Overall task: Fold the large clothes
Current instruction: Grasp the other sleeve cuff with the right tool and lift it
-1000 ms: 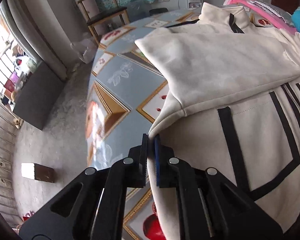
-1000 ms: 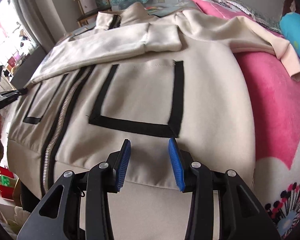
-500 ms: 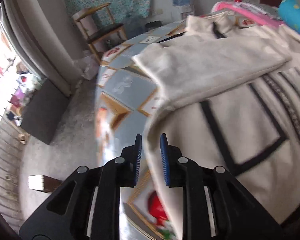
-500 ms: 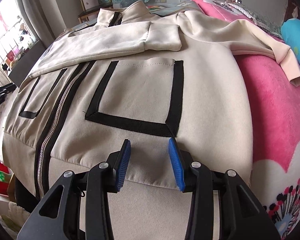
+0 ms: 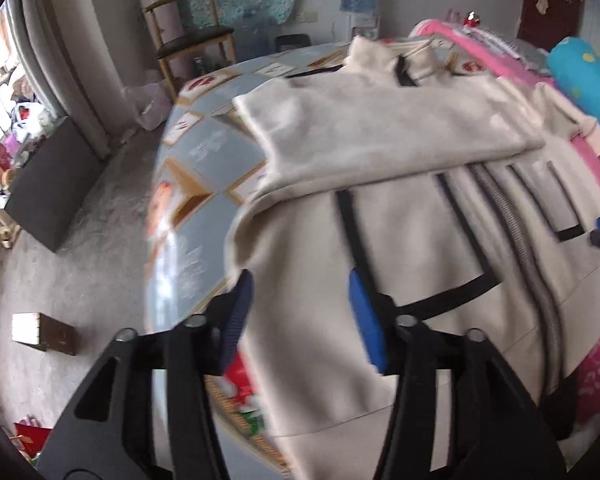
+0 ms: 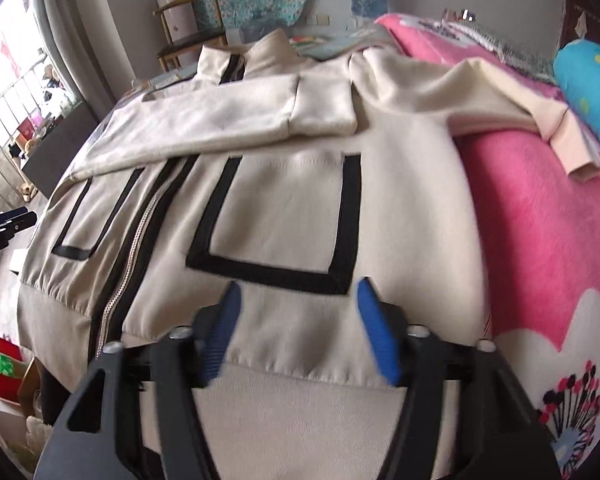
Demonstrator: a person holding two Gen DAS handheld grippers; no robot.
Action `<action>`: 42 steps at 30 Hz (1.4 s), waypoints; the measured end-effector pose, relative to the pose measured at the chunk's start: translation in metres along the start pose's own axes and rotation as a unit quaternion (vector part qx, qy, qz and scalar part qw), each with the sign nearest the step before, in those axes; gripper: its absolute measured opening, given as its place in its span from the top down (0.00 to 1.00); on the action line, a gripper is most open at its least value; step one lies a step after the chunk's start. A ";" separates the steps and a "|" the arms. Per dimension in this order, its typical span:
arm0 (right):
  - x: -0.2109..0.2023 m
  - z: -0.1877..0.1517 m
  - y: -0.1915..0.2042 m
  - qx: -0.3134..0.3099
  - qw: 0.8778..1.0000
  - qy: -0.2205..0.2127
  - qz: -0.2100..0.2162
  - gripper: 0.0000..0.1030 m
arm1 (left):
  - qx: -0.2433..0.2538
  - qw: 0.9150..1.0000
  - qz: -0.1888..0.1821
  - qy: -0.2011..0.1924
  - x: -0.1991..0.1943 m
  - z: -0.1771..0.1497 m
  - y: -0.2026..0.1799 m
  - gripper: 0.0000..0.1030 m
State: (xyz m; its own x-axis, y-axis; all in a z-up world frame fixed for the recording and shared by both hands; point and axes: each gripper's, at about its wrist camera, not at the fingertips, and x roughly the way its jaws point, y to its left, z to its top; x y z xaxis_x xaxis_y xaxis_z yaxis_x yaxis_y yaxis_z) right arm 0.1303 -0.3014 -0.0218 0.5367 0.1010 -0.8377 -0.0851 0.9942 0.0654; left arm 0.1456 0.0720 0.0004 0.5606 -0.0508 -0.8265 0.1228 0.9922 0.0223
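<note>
Cream jacket [image 6: 400, 184] flat on worktop [image 5: 204, 148], one sleeve folded across. Both hand-held grippers, left [image 5: 300, 312] & right [image 6: 296, 328], just opened, nothing between. Next: pinch hem w/ both, fold evenly.

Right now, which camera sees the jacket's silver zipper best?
The right wrist view: the zipper runs sharp and nearly whole down the cream jacket. The left wrist view shows it too, but blurred and off to the side.

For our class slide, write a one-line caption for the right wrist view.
Open right gripper above the hem of a cream zip jacket, one sleeve folded across its chest.
</note>
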 end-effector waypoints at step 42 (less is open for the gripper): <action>-0.046 0.137 -0.226 0.105 0.989 -0.036 -0.101 0.95 | -0.014 0.998 -0.005 0.066 0.133 0.113 -0.071 0.06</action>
State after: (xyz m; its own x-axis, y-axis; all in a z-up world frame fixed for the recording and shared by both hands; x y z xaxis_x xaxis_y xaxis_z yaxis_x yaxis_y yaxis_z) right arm 0.2400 -0.5261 0.0762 0.5841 -0.1055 -0.8048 0.2017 0.9793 0.0180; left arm 0.3040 -0.0176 -0.0475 0.4460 -0.0472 -0.8938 0.1046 0.9945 -0.0003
